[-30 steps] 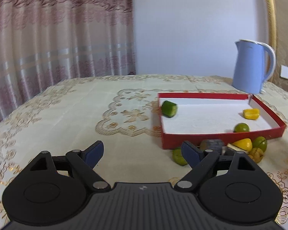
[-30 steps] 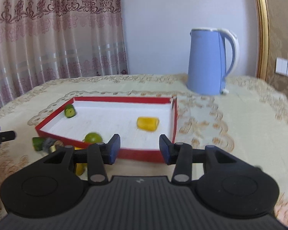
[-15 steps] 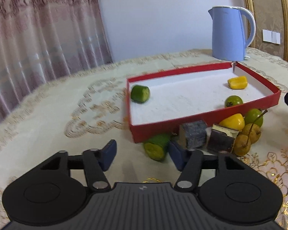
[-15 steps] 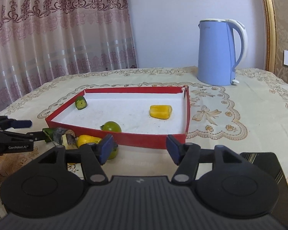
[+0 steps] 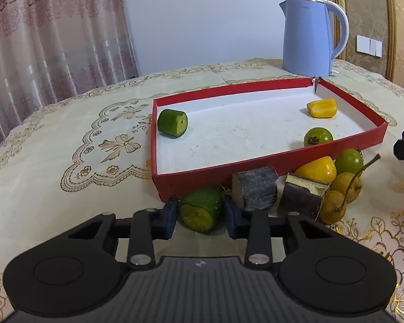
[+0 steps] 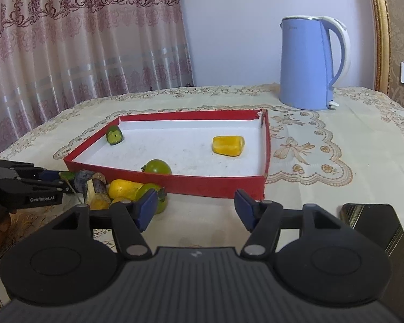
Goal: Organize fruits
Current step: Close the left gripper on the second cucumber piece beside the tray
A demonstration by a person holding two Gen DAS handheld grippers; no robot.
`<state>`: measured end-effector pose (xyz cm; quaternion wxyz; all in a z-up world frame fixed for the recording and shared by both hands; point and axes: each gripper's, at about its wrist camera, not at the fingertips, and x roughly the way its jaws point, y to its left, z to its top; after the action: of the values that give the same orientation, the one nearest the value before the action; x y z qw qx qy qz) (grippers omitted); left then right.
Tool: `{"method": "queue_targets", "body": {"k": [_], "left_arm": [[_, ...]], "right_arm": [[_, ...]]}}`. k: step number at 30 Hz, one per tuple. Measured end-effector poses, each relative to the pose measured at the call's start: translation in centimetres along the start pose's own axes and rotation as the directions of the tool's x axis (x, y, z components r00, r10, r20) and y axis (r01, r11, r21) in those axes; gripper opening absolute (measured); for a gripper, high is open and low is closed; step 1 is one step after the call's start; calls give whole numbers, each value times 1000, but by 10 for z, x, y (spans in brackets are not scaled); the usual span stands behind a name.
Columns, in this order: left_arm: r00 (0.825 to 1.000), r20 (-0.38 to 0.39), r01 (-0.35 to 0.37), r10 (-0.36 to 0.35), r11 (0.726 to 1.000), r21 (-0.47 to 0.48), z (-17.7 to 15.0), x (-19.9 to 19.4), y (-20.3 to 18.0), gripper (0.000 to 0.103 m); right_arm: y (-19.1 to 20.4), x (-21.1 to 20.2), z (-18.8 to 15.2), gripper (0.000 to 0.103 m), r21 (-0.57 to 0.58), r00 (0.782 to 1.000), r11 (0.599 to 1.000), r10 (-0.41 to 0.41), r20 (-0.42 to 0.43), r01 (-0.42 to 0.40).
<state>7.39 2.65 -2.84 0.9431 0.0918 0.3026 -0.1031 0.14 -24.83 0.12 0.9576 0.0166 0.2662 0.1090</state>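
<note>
A: Our left gripper has just been closing, and its blue pads now press on both sides of the green cut cucumber chunk that lies on the cream embroidered tablecloth, just outside the near corner of the shallow red cardboard tray with a white floor.

B: We see that gripper from the right wrist too, at the far left, with a little of the green piece showing at its tips. And our right gripper?

A: Its jaws stand apart with nothing between them. It hangs over the tablecloth in front of the tray's near wall.

B: What sits beside the held chunk?

A: Two dark purple stubby cylinders with pale cut faces, just right of it and against the tray wall. Further right we have a yellow pepper-like piece, a round green fruit and a small bunch of tan longans on a stem, all bunched together.

B: And inside the tray?

A: Three things, well apart: a second green cucumber chunk near the left wall, a yellow wedge toward the far right corner, and a green tomato-like fruit close to the near wall.

B: Behind the tray we see a pale blue electric kettle upright on the cloth. A black flat device lies at the right edge of our right view.
</note>
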Motion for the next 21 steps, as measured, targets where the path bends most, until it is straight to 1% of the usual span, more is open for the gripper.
{"method": "queue_targets", "body": {"k": [3, 7, 10, 12, 21], "left_arm": [[1000, 15, 4, -3, 999, -42, -2, -9, 4, 34], [997, 50, -52, 55, 996, -70, -6, -25, 10, 34], [996, 59, -59, 65, 994, -96, -7, -34, 15, 34], [996, 60, -62, 68, 993, -101, -8, -37, 17, 34], [995, 68, -72, 78, 994, -88, -9, -39, 13, 34]], "right_arm": [[4, 4, 1, 60, -11, 1000, 1000, 10, -13, -10], [10, 11, 2, 59, -20, 999, 999, 30, -24, -30], [15, 19, 3, 55, -33, 999, 999, 33, -44, -34], [18, 26, 4, 53, -42, 998, 999, 28, -56, -30], [32, 40, 2, 53, -96, 996, 995, 12, -83, -20]]}}
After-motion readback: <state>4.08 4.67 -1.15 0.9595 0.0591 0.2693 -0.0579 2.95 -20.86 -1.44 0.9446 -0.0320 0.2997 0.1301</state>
